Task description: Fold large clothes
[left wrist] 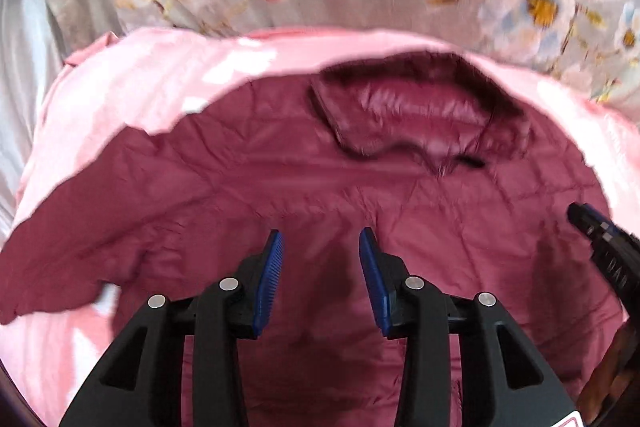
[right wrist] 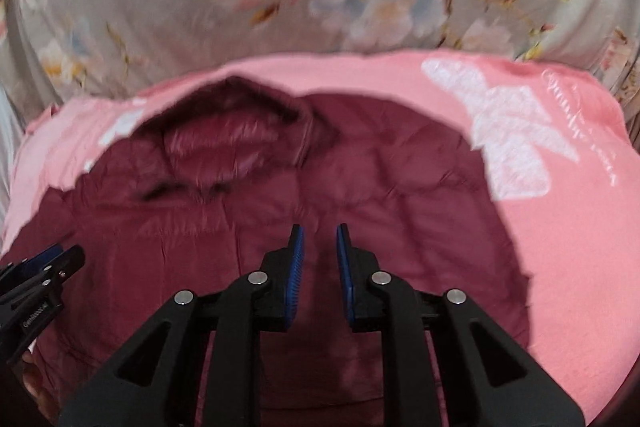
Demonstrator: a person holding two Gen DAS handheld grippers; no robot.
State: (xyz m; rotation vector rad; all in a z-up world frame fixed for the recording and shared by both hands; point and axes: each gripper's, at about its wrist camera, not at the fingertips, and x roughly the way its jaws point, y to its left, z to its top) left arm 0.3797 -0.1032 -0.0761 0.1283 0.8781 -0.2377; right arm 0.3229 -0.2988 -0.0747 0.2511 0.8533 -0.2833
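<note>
jacket: our maroon quilted puffer jacket (left wrist: 280,179) lies flat mid pink blanket (right wrist: 560,227), collar toward the far edge, ready for folding
left gripper (left wrist: 322,259): jaws apart, empty
right gripper (right wrist: 319,247): narrow gap, nothing held

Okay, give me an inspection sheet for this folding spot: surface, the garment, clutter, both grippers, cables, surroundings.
Surface: pink cloth with white print, spread under the garment.
Job's things: maroon quilted jacket lying spread on the pink cloth, collar at the far end; nothing grips it.
Clutter: nothing seen.
Grippers: left gripper open above the jacket, jaws apart with nothing between them. Right gripper open with a narrower gap, also empty, over the jacket.
Cables: nothing seen.
Surroundings: grey floral fabric beyond the pink cloth; both views are blurred.
</note>
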